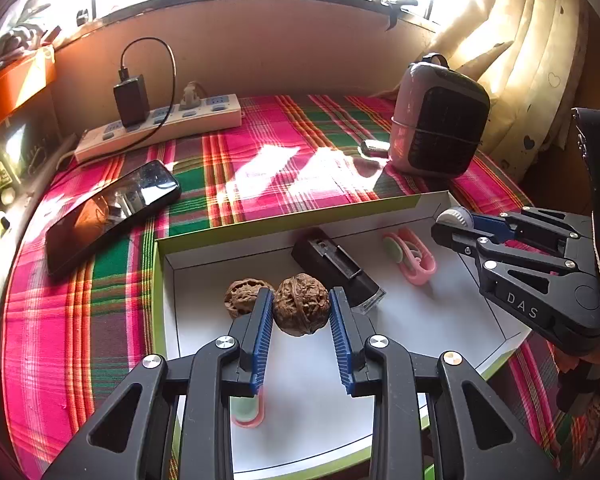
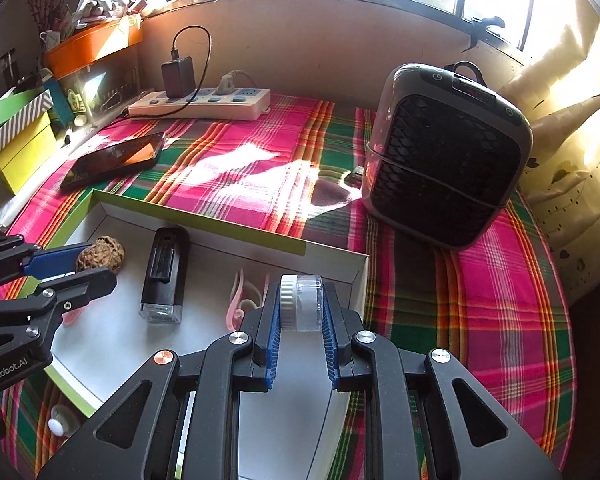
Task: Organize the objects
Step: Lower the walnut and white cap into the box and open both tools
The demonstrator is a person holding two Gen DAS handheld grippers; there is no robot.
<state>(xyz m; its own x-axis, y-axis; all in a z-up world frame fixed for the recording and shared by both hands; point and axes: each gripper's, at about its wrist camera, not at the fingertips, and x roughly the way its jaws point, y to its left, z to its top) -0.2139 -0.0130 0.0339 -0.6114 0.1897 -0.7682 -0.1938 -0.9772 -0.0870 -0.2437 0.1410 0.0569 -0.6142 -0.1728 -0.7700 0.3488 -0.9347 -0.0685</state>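
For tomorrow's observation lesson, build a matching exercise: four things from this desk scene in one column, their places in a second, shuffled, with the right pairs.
Things:
1. walnut
2. small clear jar
3. phone
4. black charger

Places:
A. plugged into the power strip
B. flat on the plaid cloth, outside the box
C. in the right claw
D. in the left claw

Pairs: 1-D, 2-C, 3-B, 4-A

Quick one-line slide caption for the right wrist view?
Right claw grips a small clear round jar over the shallow white cardboard tray on the pink plaid tablecloth.
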